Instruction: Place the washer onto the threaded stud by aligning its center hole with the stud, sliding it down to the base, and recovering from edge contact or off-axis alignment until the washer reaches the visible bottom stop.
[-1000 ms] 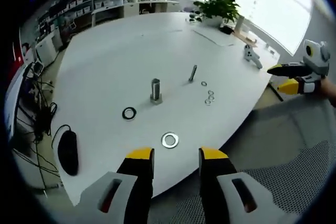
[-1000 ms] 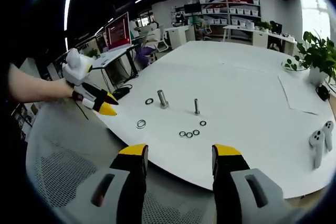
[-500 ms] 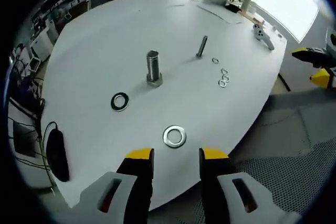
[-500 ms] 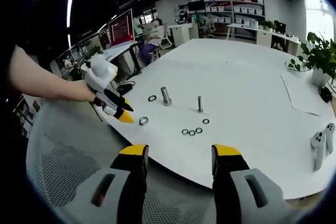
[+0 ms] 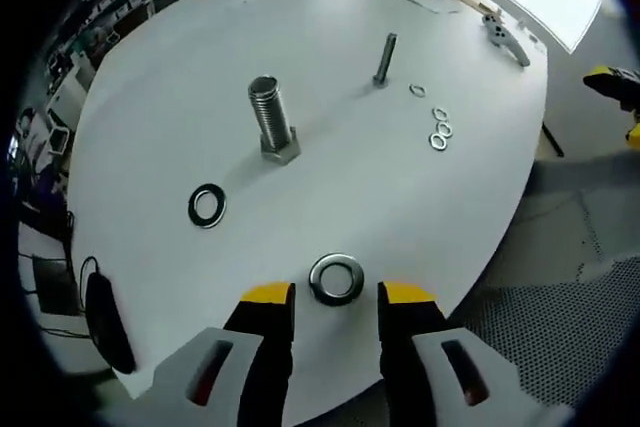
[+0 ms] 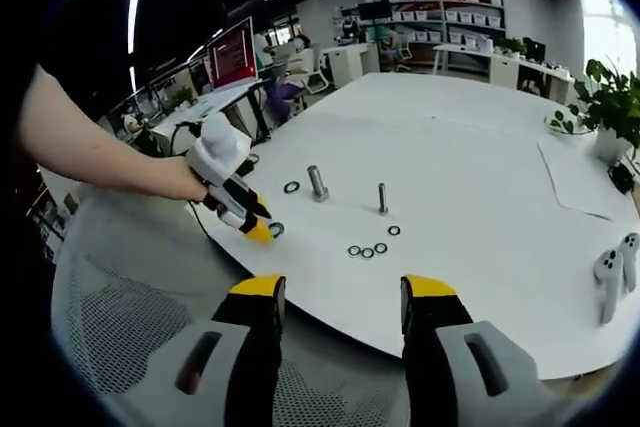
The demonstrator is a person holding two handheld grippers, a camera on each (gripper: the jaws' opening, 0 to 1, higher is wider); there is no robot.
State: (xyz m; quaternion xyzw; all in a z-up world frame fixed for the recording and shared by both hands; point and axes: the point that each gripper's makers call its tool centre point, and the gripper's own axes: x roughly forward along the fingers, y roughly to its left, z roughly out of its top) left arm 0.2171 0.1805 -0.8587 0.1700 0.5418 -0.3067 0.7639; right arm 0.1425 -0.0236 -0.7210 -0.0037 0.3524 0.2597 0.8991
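On the bench [image 5: 150, 77], the washer [image 5: 336, 279] lies at 5 o'clock of the threaded stud [image 5: 270, 122], another washer [image 5: 207, 205] at 7.

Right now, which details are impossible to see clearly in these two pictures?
- Right gripper view: the left tool tip hides part of the large silver washer; contact cannot be told.
- Right gripper view: small washers too small to count surely.
- Left gripper view: right tool cut off by the edge.
- Left gripper view: dark object at the table edge, blurred.

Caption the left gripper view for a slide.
Open left gripper closing in on a large silver steel washer at the white table's near edge.
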